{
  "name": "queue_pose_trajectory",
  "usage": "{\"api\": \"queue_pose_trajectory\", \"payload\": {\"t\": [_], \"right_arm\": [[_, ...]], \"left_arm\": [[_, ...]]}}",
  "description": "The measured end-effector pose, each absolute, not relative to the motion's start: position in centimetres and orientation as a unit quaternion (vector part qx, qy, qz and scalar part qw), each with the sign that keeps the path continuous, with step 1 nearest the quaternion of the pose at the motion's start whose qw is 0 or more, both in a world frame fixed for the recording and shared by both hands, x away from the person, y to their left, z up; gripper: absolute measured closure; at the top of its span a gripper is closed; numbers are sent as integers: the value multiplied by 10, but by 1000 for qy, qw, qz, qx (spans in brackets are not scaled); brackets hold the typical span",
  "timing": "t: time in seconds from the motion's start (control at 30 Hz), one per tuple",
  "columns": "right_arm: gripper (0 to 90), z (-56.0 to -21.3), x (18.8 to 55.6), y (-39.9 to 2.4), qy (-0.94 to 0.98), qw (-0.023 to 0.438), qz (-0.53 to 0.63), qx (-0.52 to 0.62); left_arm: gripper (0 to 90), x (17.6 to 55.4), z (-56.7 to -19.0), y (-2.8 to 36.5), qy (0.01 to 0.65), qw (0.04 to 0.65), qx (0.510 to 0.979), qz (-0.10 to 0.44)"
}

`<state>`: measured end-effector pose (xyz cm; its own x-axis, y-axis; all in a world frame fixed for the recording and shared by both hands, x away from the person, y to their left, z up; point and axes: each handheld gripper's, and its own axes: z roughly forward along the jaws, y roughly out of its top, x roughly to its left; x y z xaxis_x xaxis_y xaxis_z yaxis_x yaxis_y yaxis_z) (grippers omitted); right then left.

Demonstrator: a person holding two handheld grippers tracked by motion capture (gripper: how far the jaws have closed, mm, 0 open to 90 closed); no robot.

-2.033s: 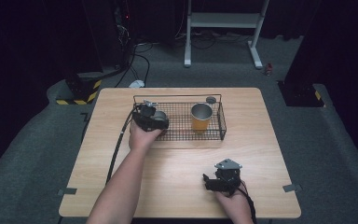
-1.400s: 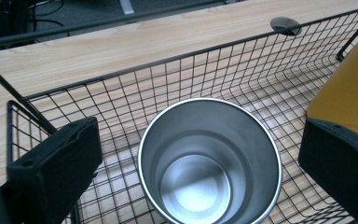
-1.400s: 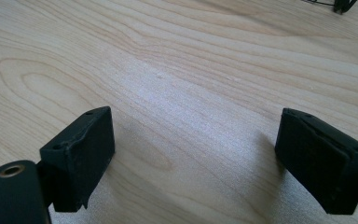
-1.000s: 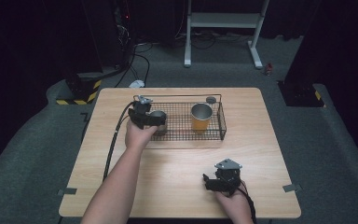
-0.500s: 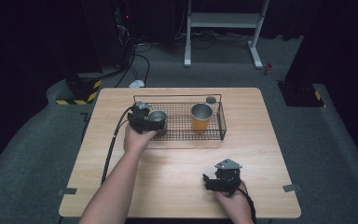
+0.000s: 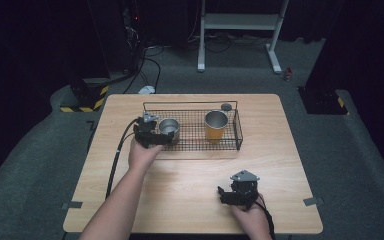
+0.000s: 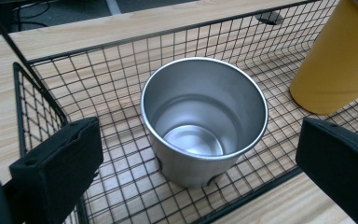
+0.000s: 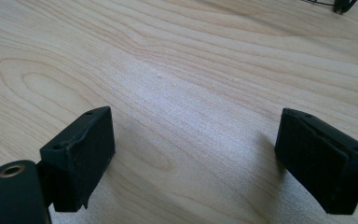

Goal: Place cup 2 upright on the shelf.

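A pale wooden table (image 6: 130,210) with a rectangular top carries a low black wire-mesh basket (image 6: 230,107) toward its far side. Inside the basket, at its right end, a tall yellow metal tumbler (image 6: 215,126) stands upright; near the left end sits a shorter, plain silver steel cup (image 6: 168,128), also upright and empty, its mouth facing up. The left gripper (image 6: 156,138) hovers at the basket's near-left corner, just beside the silver cup. In the left gripper view its two black jaws stand spread wide, one on each side of the cup (image 7: 204,119), with clear gaps to the cup's wall, so nothing is pinched. The right gripper (image 6: 226,196) rests near the table's front edge, well apart from the basket, jaws likewise wide apart over bare wood (image 8: 191,70).
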<state>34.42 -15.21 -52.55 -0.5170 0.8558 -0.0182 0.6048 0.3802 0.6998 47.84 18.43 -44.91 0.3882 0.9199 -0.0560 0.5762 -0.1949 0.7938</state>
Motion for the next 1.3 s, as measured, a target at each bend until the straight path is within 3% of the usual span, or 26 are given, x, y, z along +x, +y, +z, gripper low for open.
{"api": "queue_pose_trajectory", "payload": {"t": [0.7, 1.3], "right_arm": [[118, -526, 344, -152, 808, 194, 325, 452], [119, -526, 344, -152, 807, 194, 325, 453]], "left_arm": [[25, 454, -454, 208, 504, 403, 734, 212], [30, 410, -463, 217, 465, 408, 753, 224]]}}
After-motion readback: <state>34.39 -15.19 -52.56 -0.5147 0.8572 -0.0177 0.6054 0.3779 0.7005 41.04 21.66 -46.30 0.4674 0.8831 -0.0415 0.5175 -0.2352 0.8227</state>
